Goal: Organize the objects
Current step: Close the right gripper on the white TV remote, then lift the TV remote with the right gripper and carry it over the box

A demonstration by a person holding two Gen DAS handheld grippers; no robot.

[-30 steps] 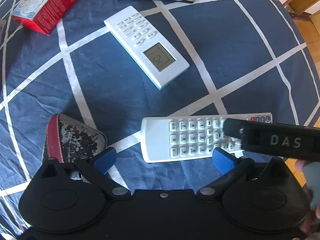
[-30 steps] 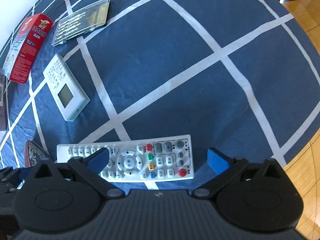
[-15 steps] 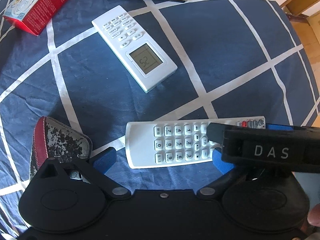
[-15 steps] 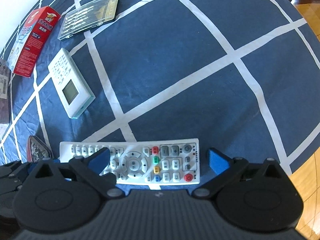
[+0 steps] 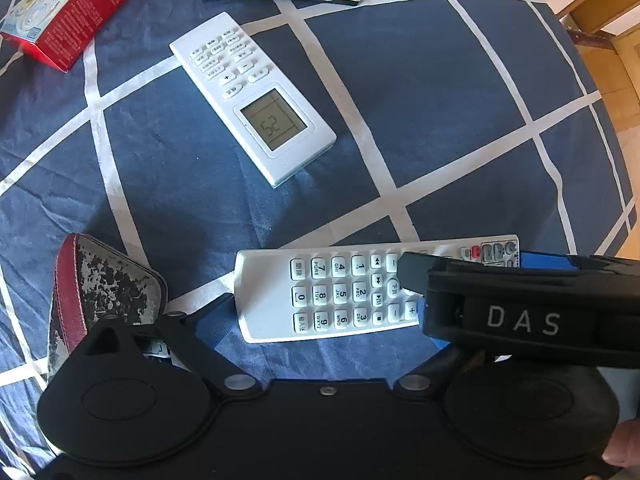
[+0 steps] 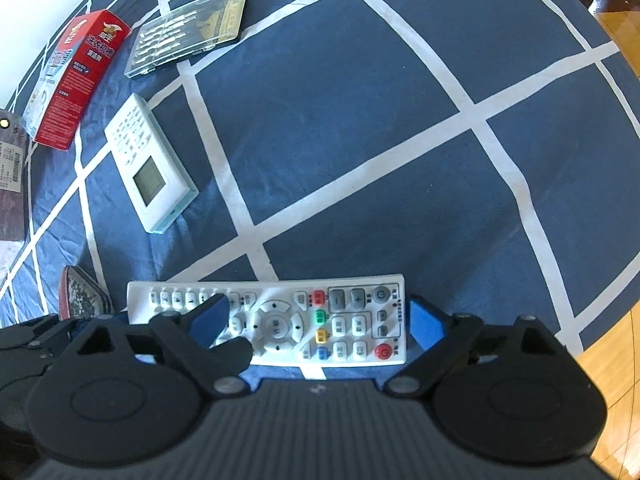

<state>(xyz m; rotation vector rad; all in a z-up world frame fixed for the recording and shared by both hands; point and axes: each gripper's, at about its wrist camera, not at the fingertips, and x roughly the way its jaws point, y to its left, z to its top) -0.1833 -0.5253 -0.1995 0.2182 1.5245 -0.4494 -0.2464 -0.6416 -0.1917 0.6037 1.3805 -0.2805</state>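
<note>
A blue cloth (image 6: 360,128) with white grid lines covers the table. On it, far from the grippers, lie a red box (image 6: 76,80) and, just beside it, a clear case (image 6: 188,28) of small tools. Nearer lies a white remote with a screen (image 5: 256,96), set at a slant. A worn red pouch (image 5: 104,288) sits at the left, next to the left gripper's finger.

The long TV remote (image 6: 320,316) lies flat across the near edge of the cloth, keys up. Both grippers stand over it, pointing down. The right gripper (image 6: 320,320) straddles the end with the coloured keys: its right blue pad is just beside the remote's end, its left finger lies over the keys. The left gripper (image 5: 320,328) brackets the number-pad end, with the right gripper's black body crossing its right side. Both sets of jaws are closing with the remote between them; neither is clenched on it yet.
</note>
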